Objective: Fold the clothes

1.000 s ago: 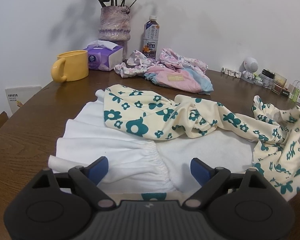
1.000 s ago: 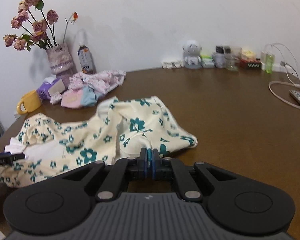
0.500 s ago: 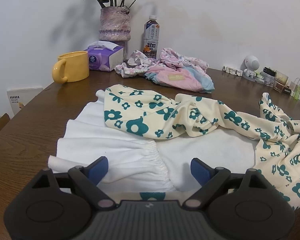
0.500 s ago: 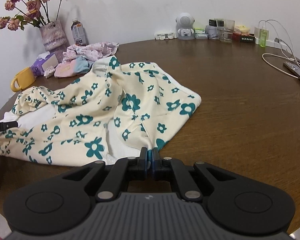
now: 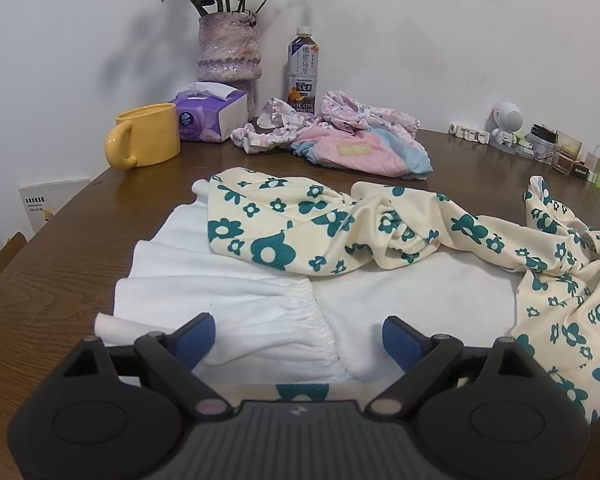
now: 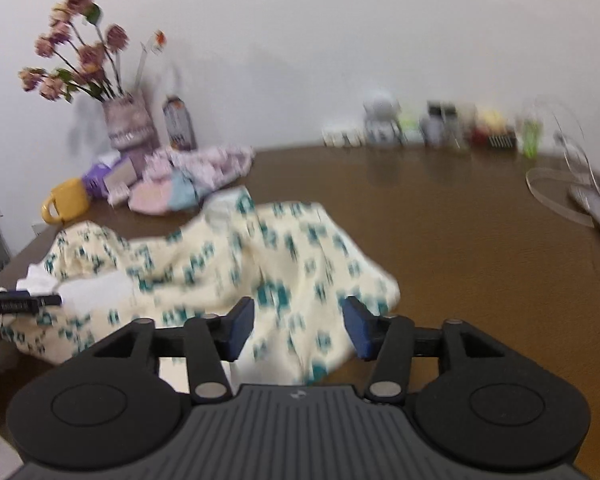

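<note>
Since half a second earlier, my right gripper (image 6: pixel 299 326) had gone from pinched shut on the hem of the floral garment (image 6: pixel 260 264) to jaws spread apart, and the cloth it had gripped lay released on the wooden table (image 6: pixel 460 240). The right wrist view was blurred with motion. The garment's right end had settled lower and flatter than in the earlier frame.

The floral garment (image 5: pixel 340 232), cream with teal flowers, lay with its long axis running left to right across the table, its left end pointing towards the yellow mug (image 5: pixel 146 136) and its right end bunched in folds at the right edge of the left wrist view. Its white inner side (image 5: pixel 228 300) faced up on the near left, with a gathered elastic seam running from the middle towards the near edge.

My left gripper (image 5: pixel 298 338) had not shifted: its jaws stood wide apart and empty, low over the white part, with the gathered seam between the two blue fingertips (image 5: pixel 196 338). The right gripper sat at the near edge of the garment's right end, the flowered cloth showing between its open fingers.

At the far left stood a flower vase (image 5: pixel 228 50), a tea bottle (image 5: pixel 302 72) and a tissue box (image 5: pixel 210 116); a pink and blue heap of clothes (image 5: pixel 340 140) lay just beyond the garment.
</note>
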`<state>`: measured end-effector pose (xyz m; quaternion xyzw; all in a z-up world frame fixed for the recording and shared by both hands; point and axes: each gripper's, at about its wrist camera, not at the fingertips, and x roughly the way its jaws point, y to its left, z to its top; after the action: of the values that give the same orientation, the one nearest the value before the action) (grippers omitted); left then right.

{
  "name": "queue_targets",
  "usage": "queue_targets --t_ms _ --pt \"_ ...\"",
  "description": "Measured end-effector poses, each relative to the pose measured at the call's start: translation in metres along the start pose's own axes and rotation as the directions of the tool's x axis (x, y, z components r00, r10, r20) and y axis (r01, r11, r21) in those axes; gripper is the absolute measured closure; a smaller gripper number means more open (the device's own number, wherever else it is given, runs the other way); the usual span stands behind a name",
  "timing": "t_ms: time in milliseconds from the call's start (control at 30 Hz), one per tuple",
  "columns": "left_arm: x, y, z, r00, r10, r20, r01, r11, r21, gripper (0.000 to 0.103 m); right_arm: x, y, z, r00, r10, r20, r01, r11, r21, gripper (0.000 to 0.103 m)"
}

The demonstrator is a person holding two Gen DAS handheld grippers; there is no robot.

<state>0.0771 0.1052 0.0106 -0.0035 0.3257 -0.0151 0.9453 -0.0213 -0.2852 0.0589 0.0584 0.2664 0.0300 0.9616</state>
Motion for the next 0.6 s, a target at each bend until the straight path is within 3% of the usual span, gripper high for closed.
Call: queue_targets --t_ms 200,467,500,567,600 --pt "0.0 -0.001 -0.001 1.0 0.005 0.0 -0.005 1.0 0.001 0.011 0.045 0.025 0.029 0.999 0.053 0.007 -0.052 0.989 -0.141 0.051" --pt "0.001 -0.002 0.0 1.0 0.005 -0.005 -0.005 1.0 0.006 0.007 0.098 0.052 0.024 0.996 0.009 -0.088 -0.036 0.947 -0.318 0.053" --pt "0.001 -0.002 0.0 1.0 0.005 -0.005 -0.005 1.0 0.004 0.007 0.102 0.053 0.022 0.995 0.008 -0.102 -0.041 0.945 -0.326 0.056" --pt "0.0 -0.003 -0.001 1.0 0.006 -0.004 -0.006 1.0 0.0 0.007 0.107 0.052 0.018 0.992 0.014 -0.127 -0.056 0.941 -0.332 0.079" --pt "0.0 -0.003 -0.001 1.0 0.007 -0.005 -0.007 1.0 0.0 0.006 0.109 0.051 0.017 0.99 0.021 -0.136 -0.065 0.941 -0.332 0.083"
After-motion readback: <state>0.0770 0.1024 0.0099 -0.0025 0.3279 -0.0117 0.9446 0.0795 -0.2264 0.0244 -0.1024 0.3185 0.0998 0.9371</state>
